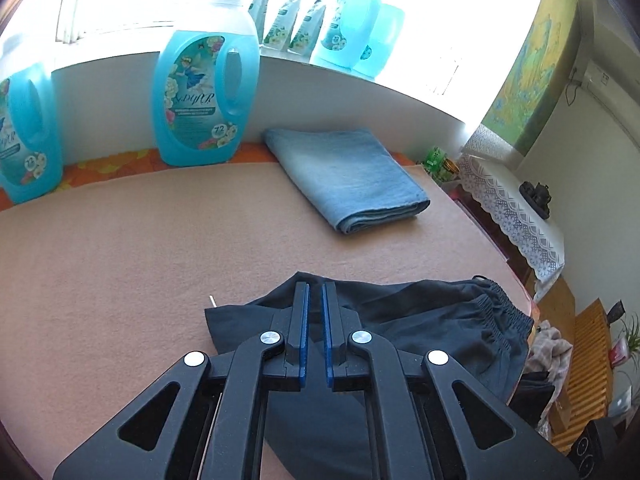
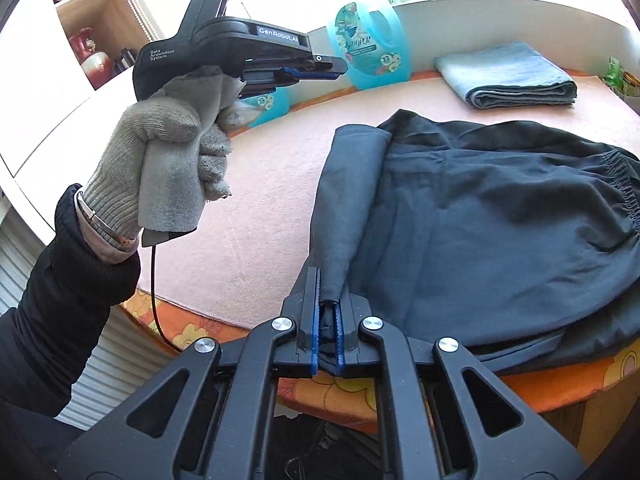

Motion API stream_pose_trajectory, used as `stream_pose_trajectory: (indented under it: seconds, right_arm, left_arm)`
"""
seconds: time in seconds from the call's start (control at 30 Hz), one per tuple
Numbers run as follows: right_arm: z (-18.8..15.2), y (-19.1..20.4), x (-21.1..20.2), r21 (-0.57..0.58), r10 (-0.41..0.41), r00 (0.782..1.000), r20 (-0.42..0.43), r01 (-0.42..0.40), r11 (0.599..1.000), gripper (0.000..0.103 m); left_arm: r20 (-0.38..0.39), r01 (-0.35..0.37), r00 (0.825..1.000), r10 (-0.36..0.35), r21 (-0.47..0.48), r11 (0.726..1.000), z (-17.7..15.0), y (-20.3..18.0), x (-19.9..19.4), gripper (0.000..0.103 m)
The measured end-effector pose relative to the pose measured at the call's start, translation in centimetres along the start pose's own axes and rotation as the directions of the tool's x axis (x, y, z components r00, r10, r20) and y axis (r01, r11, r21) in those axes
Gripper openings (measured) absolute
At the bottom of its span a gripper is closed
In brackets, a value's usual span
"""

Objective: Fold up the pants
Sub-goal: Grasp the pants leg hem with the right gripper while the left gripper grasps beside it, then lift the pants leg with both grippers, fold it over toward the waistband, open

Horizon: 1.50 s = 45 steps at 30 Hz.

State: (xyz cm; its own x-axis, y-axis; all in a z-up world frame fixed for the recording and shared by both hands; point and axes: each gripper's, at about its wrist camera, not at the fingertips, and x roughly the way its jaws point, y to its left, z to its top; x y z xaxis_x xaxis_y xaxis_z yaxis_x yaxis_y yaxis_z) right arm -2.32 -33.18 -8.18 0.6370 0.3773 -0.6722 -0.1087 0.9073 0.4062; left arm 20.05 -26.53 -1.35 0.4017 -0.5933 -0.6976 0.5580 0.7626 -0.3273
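The dark navy cotton pants [image 2: 480, 216] lie crumpled on the pink felt-like table cover [image 1: 120, 260], their gathered elastic waistband [image 2: 620, 184] toward the right edge and 1 narrow strip of cloth drawn out toward the near rim. The right gripper [image 2: 329, 280], black with blue pads, is pinching the end of that strip: its jaws are pressed together on the fabric, which bunches up between the pads. The left gripper [image 1: 316, 292] hangs above the near-left part of the pants, its jaws drawn close with only a thin slit between the blue pads; from its own camera no cloth shows between them, and from the right wrist view it is lifted clear of the table, gripped by a hand in a grey knitted glove [image 2: 172, 152] (a black sleeve and a wristband below it). Beyond the pants, toward the window ledge, lies a folded light-blue denim garment [image 1: 344, 176]. Left of the pants and further back stands a translucent blue detergent jug [image 1: 204, 96] with a flowered label, and 1 more like it [image 1: 24, 136] sits further left.
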Motion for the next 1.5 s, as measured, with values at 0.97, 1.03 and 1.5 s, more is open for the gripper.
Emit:
stream_pose_trajectory:
  seconds: [0.97,1.03,1.5]
  right_arm:
    - [-2.2,6.0,7.6,-0.081,0.111,0.987,-0.117,-0.121,0.989,0.007]
    - [-2.2,5.9,7.2,-0.085,0.106,0.989,-0.107,-0.116,0.99,0.007]
    - [0.8,1.0,-0.4,-0.042,0.029,0.999,0.043,-0.027,0.999,0.006]
  left_arm:
    - [-0.178,-0.172,0.959,0.223,0.261,0.95,-6.0,0.4,4.6,0.007]
    - [-0.163,-0.125,0.974,0.156,0.186,0.975,-5.4,1.2,3.3,0.007]
    - [-0.021,0.096,0.995,-0.095,0.035,0.995,0.3,-1.8,0.5,0.007]
